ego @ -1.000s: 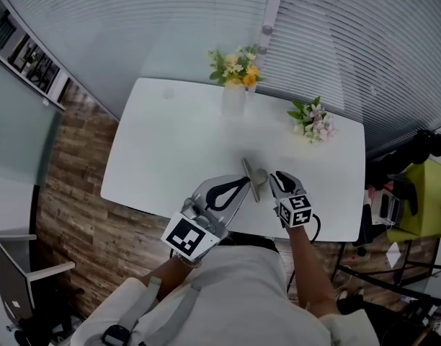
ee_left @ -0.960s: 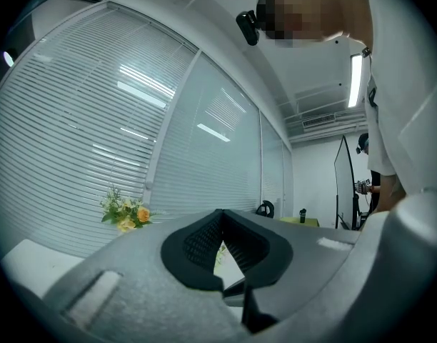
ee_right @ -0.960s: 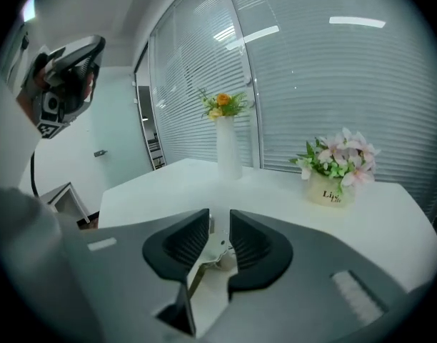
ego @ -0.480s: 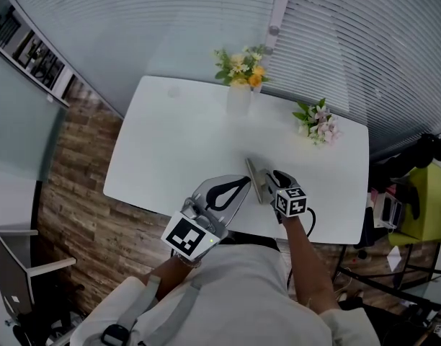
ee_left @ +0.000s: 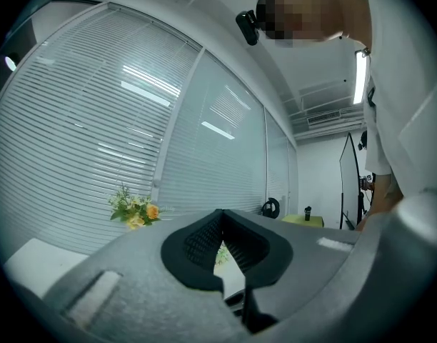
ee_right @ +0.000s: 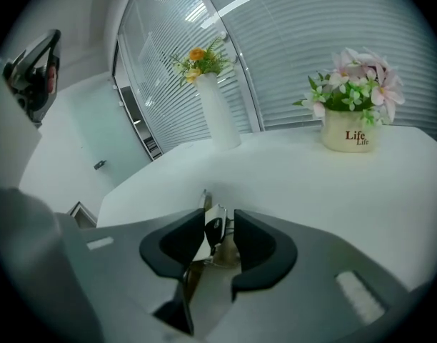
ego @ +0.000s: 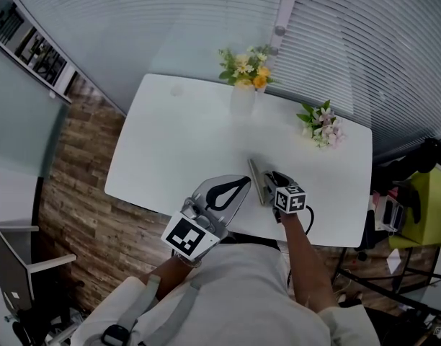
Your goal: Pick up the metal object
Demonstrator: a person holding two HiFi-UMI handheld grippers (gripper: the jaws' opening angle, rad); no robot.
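Note:
The metal object (ego: 257, 182) is a thin grey piece standing on edge near the front of the white table (ego: 177, 143). My right gripper (ego: 272, 182) reaches in from its right side. In the right gripper view the jaws stand wide apart, with the metal object (ee_right: 211, 219) between the dark pads of the right gripper (ee_right: 219, 227). It rests close to the left pad and I see no squeeze on it. My left gripper (ego: 242, 184) hovers just left of the object, fingertips together and nothing in them, as the left gripper (ee_left: 220, 221) view also shows.
A tall white vase with yellow flowers (ego: 242, 85) stands at the table's far edge. A small pot of pink flowers (ego: 320, 127) sits at the far right. Window blinds run behind the table. Wooden floor lies to the left, and dark gear and a yellow-green surface to the right.
My right gripper has slid left, up against the metal object, so the object now sits between its jaws. The left gripper has stayed where it was.

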